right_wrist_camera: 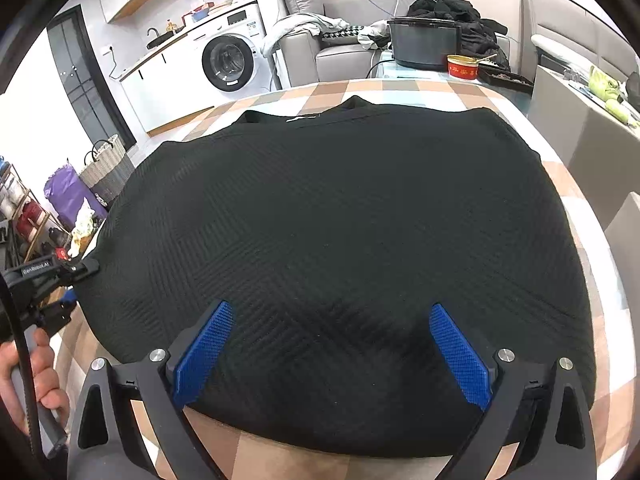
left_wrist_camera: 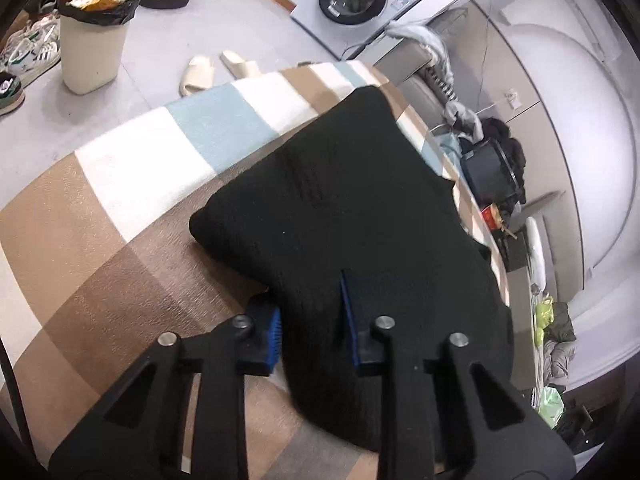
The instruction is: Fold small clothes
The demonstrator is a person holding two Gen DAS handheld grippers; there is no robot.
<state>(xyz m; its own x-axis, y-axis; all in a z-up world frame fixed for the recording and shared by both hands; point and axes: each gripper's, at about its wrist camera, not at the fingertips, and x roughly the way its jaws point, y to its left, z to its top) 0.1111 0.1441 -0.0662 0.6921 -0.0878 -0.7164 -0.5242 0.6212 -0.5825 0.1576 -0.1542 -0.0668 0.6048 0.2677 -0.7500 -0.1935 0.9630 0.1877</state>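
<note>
A black knit garment (right_wrist_camera: 340,232) lies spread flat on a table with a checked cloth (left_wrist_camera: 120,208); it also shows in the left wrist view (left_wrist_camera: 352,208). My left gripper (left_wrist_camera: 310,312) sits at the garment's near left edge, its blue pads partly apart with the cloth edge between them, one pad (left_wrist_camera: 348,312) on top and the other under the edge. In the right wrist view it shows at the garment's left side (right_wrist_camera: 72,280). My right gripper (right_wrist_camera: 332,344) is wide open just above the garment's near hem, its blue pads (right_wrist_camera: 204,352) clear of the fabric.
A red bowl (right_wrist_camera: 463,67) and a dark pot (right_wrist_camera: 424,42) stand at the table's far end. A sofa with clothes (right_wrist_camera: 448,12) is behind. A washing machine (right_wrist_camera: 230,60), a full bin (left_wrist_camera: 94,36) and slippers (left_wrist_camera: 220,70) are on the floor side.
</note>
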